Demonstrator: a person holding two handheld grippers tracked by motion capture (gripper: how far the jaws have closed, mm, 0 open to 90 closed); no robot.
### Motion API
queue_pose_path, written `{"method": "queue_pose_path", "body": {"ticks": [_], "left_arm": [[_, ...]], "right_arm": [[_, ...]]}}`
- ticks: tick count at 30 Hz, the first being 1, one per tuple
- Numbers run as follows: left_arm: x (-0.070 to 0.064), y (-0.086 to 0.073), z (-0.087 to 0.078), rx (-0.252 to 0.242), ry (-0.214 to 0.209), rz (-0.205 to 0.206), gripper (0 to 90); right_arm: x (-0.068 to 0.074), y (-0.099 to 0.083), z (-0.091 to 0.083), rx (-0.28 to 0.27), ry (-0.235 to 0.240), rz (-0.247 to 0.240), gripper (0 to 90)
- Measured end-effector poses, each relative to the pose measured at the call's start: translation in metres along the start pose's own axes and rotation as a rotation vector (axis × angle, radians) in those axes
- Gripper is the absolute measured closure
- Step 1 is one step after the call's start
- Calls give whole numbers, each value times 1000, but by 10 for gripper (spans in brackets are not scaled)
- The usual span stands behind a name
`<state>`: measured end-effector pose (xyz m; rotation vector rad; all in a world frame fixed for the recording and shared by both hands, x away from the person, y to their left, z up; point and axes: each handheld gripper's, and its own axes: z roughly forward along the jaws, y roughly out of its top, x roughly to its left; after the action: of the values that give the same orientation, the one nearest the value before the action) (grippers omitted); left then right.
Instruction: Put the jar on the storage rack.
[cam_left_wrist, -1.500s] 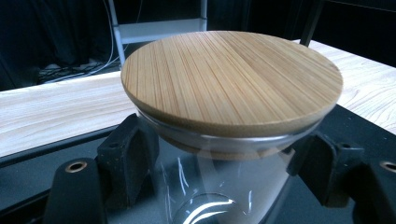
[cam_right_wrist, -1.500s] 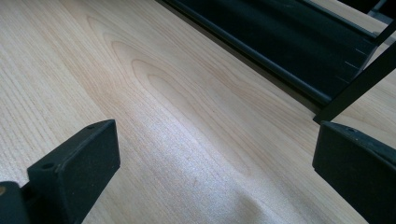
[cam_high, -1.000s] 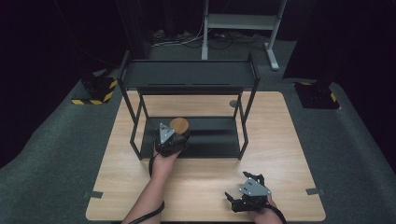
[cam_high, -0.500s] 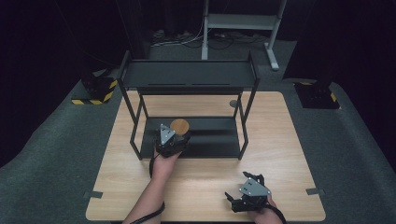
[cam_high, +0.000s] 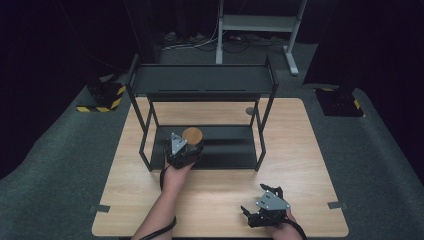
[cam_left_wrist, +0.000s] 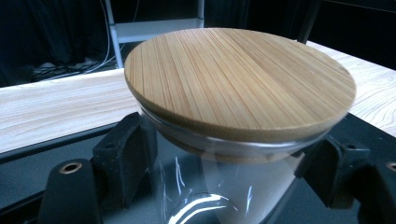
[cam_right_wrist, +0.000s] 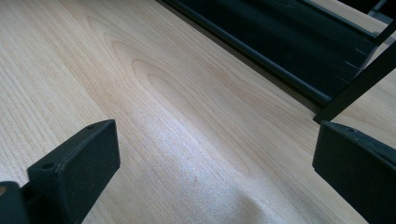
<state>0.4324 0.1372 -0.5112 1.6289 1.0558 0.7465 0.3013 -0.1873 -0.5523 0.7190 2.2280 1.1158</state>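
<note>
Two grippers are yours to mind, and almost nothing has shifted over the last second: your left gripper sits at the same spot on the lower shelf of the black rack, and the right has not stirred either. Read that as a pause at the set-down point, so the placing looks close to done and only the release remains. On the left, the jaws stand either side of the glass jar just under its bamboo lid, pads against the glass as far as the left gripper view lets you judge, so you have it gripped. The jar stands upright near the shelf's front left part. Over to the right, your right gripper rests low by the table's near edge, jaws spread wide with nothing between them but bare wood. The pale wooden table stands on grey carpet; beyond it the room is dark, with a metal stand and loose cables at the back.
</note>
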Motion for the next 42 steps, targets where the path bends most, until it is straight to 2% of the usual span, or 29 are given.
{"method": "queue_pose_path", "body": {"ticks": [11,18,26,32,42], "left_arm": [[2,-2,-1,4,8,-26,166],[0,-1,-1,6,2,-26,105],[1,0,-5,-8,4,-46,50],[1,1,-6,-4,-2,-40,17],[2,0,-9,4,1,-36,11]], "right_arm": [[0,0,0,-1,1,0,0],[0,0,0,0,0,-5,0],[1,0,0,3,0,-9,0],[1,0,0,4,0,-8,0],[1,0,0,4,-1,-12,0]]}}
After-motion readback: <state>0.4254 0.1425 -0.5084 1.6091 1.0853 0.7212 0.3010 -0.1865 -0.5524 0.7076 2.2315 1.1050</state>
